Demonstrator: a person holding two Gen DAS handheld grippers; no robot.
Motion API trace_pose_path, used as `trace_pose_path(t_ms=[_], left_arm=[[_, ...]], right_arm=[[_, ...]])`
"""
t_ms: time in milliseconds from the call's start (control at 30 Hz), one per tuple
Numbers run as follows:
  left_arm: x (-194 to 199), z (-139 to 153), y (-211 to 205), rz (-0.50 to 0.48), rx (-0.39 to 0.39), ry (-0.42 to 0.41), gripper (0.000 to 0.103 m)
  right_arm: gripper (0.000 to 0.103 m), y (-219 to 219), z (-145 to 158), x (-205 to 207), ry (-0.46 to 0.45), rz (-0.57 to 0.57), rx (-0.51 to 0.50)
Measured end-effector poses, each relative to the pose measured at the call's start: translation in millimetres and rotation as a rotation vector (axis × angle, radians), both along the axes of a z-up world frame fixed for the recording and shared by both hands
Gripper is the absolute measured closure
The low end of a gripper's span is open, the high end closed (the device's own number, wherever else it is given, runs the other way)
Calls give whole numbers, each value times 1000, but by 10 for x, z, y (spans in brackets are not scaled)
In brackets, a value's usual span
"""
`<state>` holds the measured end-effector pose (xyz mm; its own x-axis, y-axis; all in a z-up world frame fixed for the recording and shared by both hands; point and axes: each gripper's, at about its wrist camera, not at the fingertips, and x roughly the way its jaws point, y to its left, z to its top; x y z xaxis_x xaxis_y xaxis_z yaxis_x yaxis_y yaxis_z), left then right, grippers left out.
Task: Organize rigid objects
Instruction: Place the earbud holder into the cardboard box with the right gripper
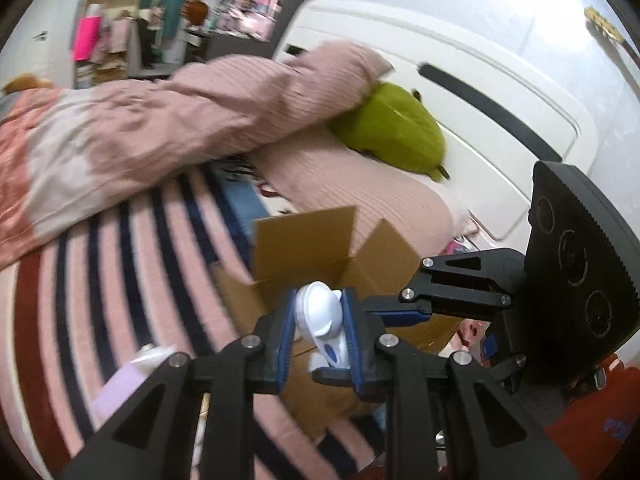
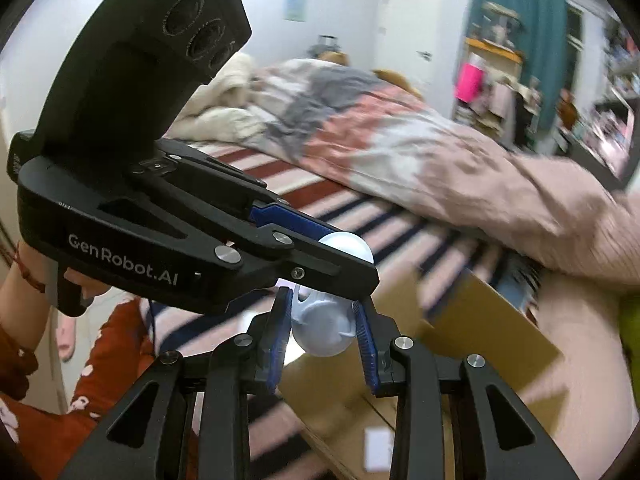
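Here the bed (image 1: 132, 248), with its pink, navy and red striped cover, carries everything, and an open cardboard box (image 1: 320, 256) sits on it at about twelve o'clock from both grippers. In the left wrist view the box's raised flaps stand just beyond the fingertips; in the right wrist view its brown flap and wall spread from one o'clock round to five.

The left gripper (image 1: 320, 328) is closed most of the way onto a white plastic object with a blue spot (image 1: 322, 316), its blue pads pressed to either flank. The object's long axis runs roughly along the fingers, domed end toward the box and narrower blue-marked end toward the camera.

The right gripper (image 2: 322, 332) is nearly as far closed, its pads clamped on a pale rounded white piece (image 2: 320, 332). The left gripper crosses in from ten o'clock directly above it, the white dome showing at its tip, so the two appear to grip the same thing or touching pieces; I cannot tell which.

The move ahead, I judge, turns on the box opening lying straight forward and a little below the held object. The left gripper looks nearer to it, its fingertips already at the box's near edge.
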<state>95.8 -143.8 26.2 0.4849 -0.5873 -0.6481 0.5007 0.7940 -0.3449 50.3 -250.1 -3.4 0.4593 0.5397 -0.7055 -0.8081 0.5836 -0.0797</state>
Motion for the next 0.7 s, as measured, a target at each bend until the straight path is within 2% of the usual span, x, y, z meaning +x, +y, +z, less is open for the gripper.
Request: trace_pose_path(t_ms=[133,367,433,500,533,600,700], left_arm=[[207,-173,-415,-70,30,65,83],[310,-417,-642,-87,74,140,80],[293,-413,-617,-65,101,132,70],[273,-380,-539,-36,103,118,50],[249,-344,-468,-19,97,107,49],[186,-260,-302,5,84,86,48],[90,-146,-47,57,86,46,45]], right_arm=[[77,-362,-53,188,73,-90,-25],[76,-593,-307,386,196,-165,-126],[76,-598,-360,402,215,-166,-151],[76,-593,-387,395,215,-173,-167],[75,-586,-378,392,212,-175,-169],[64,-559,-357,381,198,-180,-173],[61,-501,-299,324,166,-165,-165]])
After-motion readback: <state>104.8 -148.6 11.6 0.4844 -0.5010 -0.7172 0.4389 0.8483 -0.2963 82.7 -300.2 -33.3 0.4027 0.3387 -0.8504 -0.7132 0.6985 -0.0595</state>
